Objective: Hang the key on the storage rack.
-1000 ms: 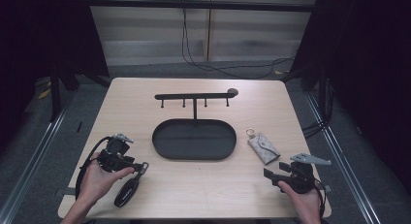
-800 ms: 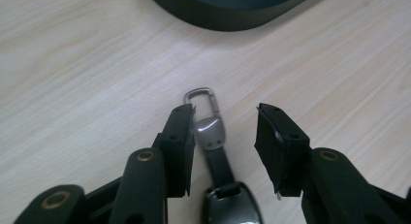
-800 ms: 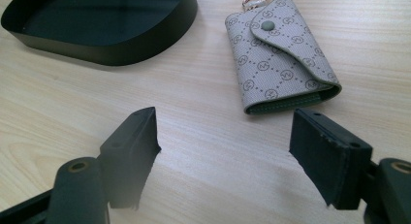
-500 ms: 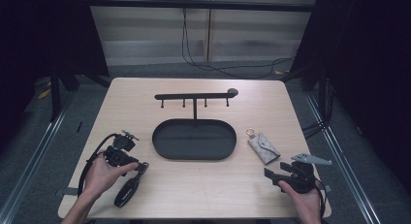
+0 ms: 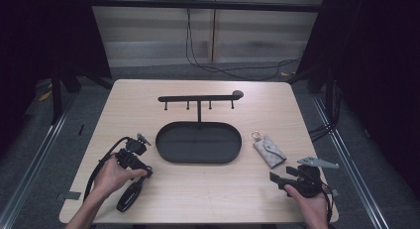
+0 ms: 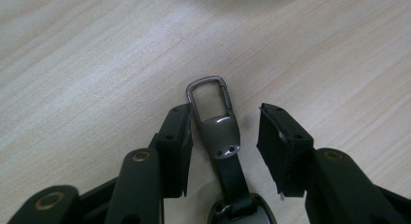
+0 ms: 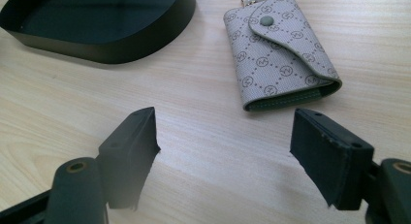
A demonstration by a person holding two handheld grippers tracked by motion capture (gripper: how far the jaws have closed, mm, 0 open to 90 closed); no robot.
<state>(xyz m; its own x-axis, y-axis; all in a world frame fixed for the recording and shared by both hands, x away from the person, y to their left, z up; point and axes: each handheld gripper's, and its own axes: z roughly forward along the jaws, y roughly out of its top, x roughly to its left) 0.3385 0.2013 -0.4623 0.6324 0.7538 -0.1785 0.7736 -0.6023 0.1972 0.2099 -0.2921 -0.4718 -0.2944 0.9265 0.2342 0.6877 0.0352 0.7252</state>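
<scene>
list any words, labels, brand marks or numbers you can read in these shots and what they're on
No words or numbers can be read anywhere.
The grey key pouch bears a repeated round monogram print, too small and blurred to make out as letters.
The metal clasp of the black key fob between the open jaws of the left gripper shows two rivets but no engraving.
The black tray and hook rack carry no marking.

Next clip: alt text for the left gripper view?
The left gripper is open, its black jaws either side of a grey metal clasp on a black strap, not touching it. It lies on the pale wooden table.
</scene>
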